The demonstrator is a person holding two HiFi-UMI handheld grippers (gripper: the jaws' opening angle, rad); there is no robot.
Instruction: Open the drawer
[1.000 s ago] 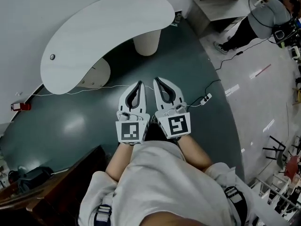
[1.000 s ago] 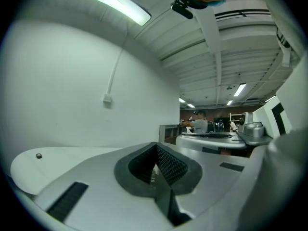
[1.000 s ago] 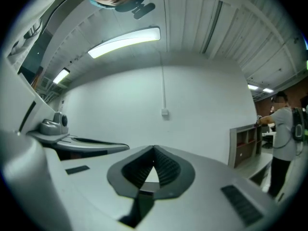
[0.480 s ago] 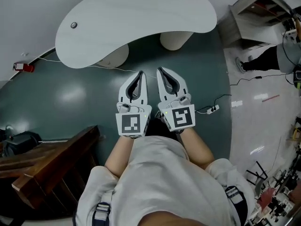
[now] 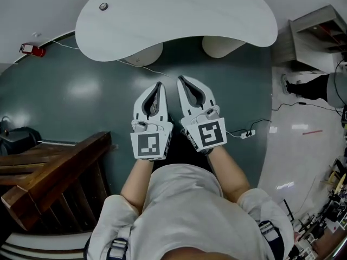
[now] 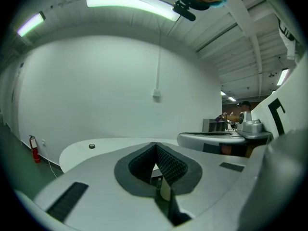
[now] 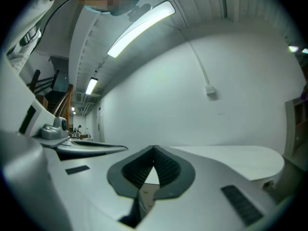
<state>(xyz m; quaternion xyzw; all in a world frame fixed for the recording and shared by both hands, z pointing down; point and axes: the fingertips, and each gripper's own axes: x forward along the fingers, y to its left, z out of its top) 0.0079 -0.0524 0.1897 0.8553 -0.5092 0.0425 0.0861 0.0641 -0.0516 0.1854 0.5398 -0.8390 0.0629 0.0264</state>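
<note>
White curved tabletop (image 5: pixel 179 15) at upper centre, left gripper (image 5: pixel 158 84) and right gripper (image 5: pixel 180 79) held side by side below, jaws of both closed, empty.

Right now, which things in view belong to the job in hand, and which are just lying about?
Job in hand: left gripper and right gripper, both with jaws shut and empty; possibly the white table ahead of them. No drawer shows.

Lying about: fire extinguisher, power strip, black bag, wooden railing.
</note>
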